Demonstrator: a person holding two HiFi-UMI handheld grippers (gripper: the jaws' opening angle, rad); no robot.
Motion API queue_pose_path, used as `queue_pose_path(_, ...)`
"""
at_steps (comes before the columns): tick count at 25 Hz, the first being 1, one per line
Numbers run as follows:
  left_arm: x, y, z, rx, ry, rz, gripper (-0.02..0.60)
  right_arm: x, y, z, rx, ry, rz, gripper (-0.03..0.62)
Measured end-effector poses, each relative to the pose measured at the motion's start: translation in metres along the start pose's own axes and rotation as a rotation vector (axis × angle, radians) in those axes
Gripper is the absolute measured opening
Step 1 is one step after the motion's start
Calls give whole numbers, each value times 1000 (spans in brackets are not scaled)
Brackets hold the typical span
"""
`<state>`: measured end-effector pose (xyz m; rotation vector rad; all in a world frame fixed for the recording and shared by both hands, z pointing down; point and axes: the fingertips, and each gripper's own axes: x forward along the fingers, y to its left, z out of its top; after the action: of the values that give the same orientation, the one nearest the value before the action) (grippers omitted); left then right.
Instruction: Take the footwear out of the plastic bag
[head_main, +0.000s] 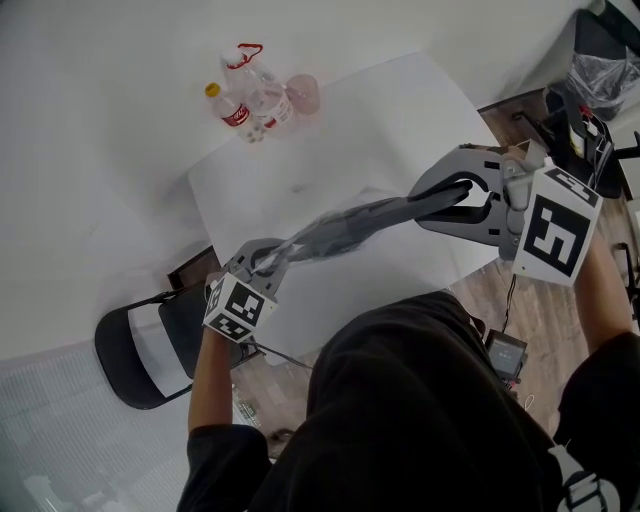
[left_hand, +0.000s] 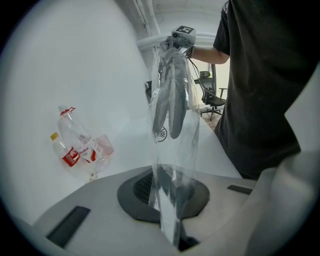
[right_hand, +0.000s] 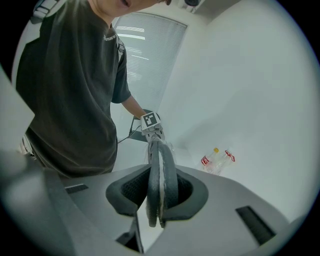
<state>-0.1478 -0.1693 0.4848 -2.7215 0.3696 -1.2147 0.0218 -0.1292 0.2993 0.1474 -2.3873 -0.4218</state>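
Above the white surface (head_main: 400, 110), the left hand-held gripper (head_main: 262, 262) at 9 o'clock pinches the clear plastic bag (head_main: 318, 238) by its end. The right hand-held gripper (head_main: 458, 196) at 2 o'clock clamps the pair of dark grey flat slippers (head_main: 395, 212), partly sleeved in it; the opposed grips probably let a pull slide them free.

Dark grey slippers (left_hand: 170, 102), clear bag (left_hand: 191, 146)

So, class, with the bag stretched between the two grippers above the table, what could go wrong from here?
The left gripper pinches only a thin fold of the clear plastic bag, which may slip free or tear under the pull. The right gripper clamps the dark slippers by one end, so one could slide out and drop.
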Motion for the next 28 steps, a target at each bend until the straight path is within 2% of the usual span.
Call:
queue_pose_path(8,-1,0,-4,-15,4,0,23,-3,-4,2,-8,-14,16,81)
queue_pose_path(15,-9,2,8,-33,10,6,23,-30,-13,7,-7,-19,14,81)
queue_pose_path(23,-4,4,-13,-50,10,15,23,-32,-14,0,-5,-2,-5,81)
queue_pose_path(28,-2,8,-25,-87,5,28,23,-34,-15,-4,6,4,-28,81)
